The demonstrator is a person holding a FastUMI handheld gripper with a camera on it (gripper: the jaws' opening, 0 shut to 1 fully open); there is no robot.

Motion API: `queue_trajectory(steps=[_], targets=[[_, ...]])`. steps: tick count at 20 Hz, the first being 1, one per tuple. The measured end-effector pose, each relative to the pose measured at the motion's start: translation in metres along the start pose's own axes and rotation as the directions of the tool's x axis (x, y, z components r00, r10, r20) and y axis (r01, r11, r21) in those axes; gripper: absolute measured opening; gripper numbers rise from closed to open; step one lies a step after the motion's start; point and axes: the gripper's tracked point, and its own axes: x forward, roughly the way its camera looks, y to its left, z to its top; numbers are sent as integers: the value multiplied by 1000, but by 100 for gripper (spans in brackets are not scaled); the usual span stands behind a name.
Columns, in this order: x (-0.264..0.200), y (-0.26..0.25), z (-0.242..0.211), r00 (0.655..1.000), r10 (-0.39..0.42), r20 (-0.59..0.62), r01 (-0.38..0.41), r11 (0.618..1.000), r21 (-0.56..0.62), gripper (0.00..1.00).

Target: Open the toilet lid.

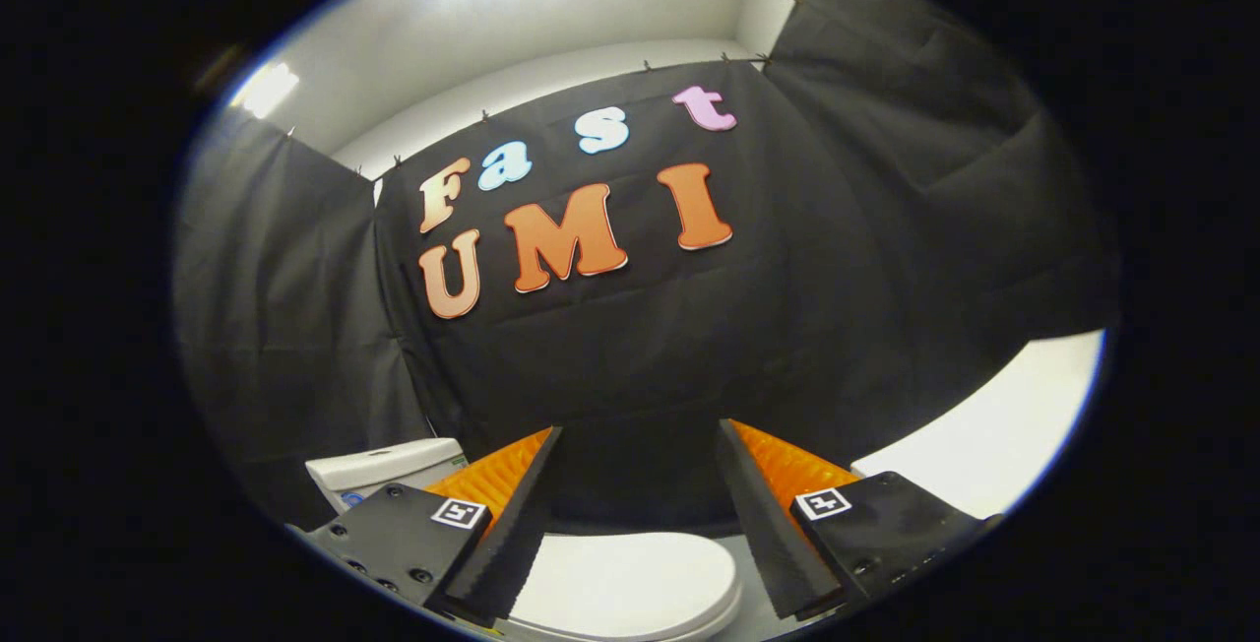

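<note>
Gripper view: the gripper [640,484] is held with its fingers [512,534] spread wide, nothing grasped. The closed white toilet lid [630,588] is seen below and between them; the cistern [384,470] is seen beside one finger, against the black cloth wall [640,356].

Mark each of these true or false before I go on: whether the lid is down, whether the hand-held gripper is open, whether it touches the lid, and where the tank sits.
1. The toilet lid is down, closed over the bowl. True.
2. The hand-held gripper is shut on the lid. False: its fingers stand spread apart with nothing between them.
3. The lid lies low between the fingers, not pressed by either one. True.
4. The toilet tank stands beside the right finger. False: it shows beside the left finger.
5. The black cloth wall hangs beyond the fingers. True.
</note>
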Motion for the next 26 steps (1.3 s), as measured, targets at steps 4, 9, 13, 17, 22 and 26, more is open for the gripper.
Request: queue_trajectory(steps=[4,9,13,17,22,26], targets=[[-13,-6,-108,992,-29,-123,39,996,79,99],[-56,-25,-171,965,-48,-260,121,954,274,98],[-78,-34,-230,913,-36,-407,231,867,441,99],[-83,-33,-261,879,33,-475,318,703,637,99],[-93,-57,-309,829,80,-554,468,443,764,97],[-91,-45,-323,789,94,-607,494,489,718,95]])
